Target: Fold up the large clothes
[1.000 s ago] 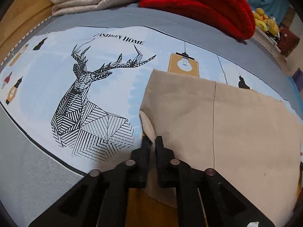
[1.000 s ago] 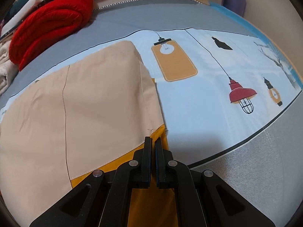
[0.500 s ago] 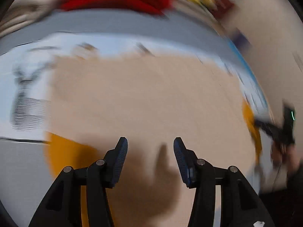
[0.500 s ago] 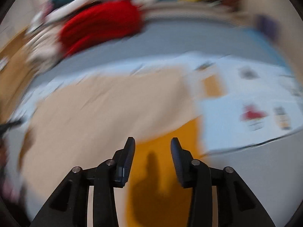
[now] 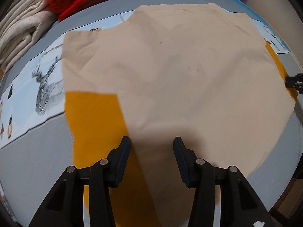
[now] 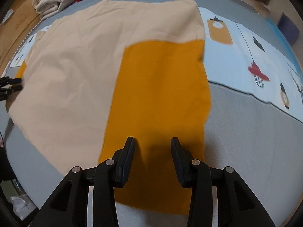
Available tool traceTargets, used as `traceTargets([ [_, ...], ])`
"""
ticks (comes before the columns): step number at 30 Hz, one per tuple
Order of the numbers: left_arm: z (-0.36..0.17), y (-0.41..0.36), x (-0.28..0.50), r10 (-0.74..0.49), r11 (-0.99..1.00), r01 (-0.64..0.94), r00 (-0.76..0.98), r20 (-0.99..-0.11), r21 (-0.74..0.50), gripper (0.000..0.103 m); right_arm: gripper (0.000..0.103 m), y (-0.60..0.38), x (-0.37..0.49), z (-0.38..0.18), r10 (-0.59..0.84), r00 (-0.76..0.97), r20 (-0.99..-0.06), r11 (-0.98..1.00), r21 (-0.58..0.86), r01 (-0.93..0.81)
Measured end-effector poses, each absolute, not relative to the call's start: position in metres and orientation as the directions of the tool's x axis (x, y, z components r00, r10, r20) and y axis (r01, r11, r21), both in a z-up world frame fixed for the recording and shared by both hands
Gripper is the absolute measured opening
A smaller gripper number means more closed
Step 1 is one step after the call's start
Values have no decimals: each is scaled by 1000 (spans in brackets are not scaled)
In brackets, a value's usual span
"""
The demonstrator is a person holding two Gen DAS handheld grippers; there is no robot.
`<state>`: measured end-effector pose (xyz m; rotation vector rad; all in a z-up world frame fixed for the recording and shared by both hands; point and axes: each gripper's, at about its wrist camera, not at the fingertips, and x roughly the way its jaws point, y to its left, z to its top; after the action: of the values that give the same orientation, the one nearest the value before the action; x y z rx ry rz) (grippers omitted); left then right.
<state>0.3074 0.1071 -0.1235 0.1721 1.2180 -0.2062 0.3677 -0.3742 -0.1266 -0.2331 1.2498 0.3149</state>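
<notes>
Beige-and-mustard garment [image 5: 180, 66] laid flat on the bed [image 5: 34, 151]
Left tool [image 5: 151, 145] and right tool [image 6: 152, 145] are held spread, nothing pinched.

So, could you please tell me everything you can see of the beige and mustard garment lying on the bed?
The garment is a large, thin woven-looking piece, pale beige on one face and mustard yellow on the other. It lies spread flat on the printed bedspread, lightly creased, with beige folded over so mustard panels show at both sides. The left claw and right claw hang open above it; neither grips it. Folded cream and red textiles sit apart beyond it.
</notes>
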Motion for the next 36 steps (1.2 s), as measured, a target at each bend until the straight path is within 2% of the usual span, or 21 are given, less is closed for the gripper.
traceTargets([
  [10, -120, 133, 283, -14, 985, 165, 311, -950, 39, 46, 41, -386, 352, -133, 36, 265, -964, 950, -49, -308],
  [15, -118, 147, 266, 34, 993, 102, 276, -961, 64, 46, 41, -388, 349, -135, -70, 196, -978, 963, -117, -241],
  [17, -117, 155, 257, 106, 991, 59, 227, -968, 122, 41, 41, -390, 346, -126, -135, 180, -974, 963, -172, -209],
  [19, -105, 166, 246, 172, 985, -3, 203, -964, 175, 31, 41, -390, 342, -99, -166, 231, -959, 964, -207, -169],
  [21, -81, 176, 234, 152, 988, -72, 257, -954, 138, 30, 41, -385, 333, -56, -119, 349, -929, 973, -179, -144],
  [25, -27, 182, 201, 95, 987, -159, 417, -904, 30, 27, 41, -361, 299, 26, 10, 596, -803, 984, -98, -149],
  [27, -14, 183, 184, 31, 978, -196, 486, -873, -75, 26, 41, -345, 290, 45, 91, 662, -744, 985, -33, -172],
  [28, -13, 183, 180, -2, 970, -206, 511, -859, -125, 21, 41, -334, 282, 49, 132, 679, -722, 983, 5, -186],
  [29, -17, 179, 174, -23, 963, -214, 534, -845, -162, 17, 41, -324, 273, 47, 162, 686, -709, 979, 30, -200],
  [31, -33, 172, 166, -26, 962, -221, 515, -857, -161, 12, 41, -297, 260, 29, 203, 683, -701, 970, 48, -239],
  [33, -51, 168, 169, -62, 944, -266, 445, -893, -198, 8, 37, -264, 256, -11, 167, 617, -769, 960, -16, -279],
  [34, -52, 168, 171, -91, 934, -271, 452, -887, -233, 8, 24, -256, 260, -28, 139, 580, -803, 958, -41, -285],
  [35, -52, 166, 174, -95, 933, -268, 455, -886, -238, 8, 19, -251, 268, -44, 137, 537, -832, 958, -27, -286],
  [36, -53, 165, 182, -86, 938, -264, 456, -886, -227, 8, 19, -246, 272, -54, 161, 498, -852, 959, 15, -284],
])
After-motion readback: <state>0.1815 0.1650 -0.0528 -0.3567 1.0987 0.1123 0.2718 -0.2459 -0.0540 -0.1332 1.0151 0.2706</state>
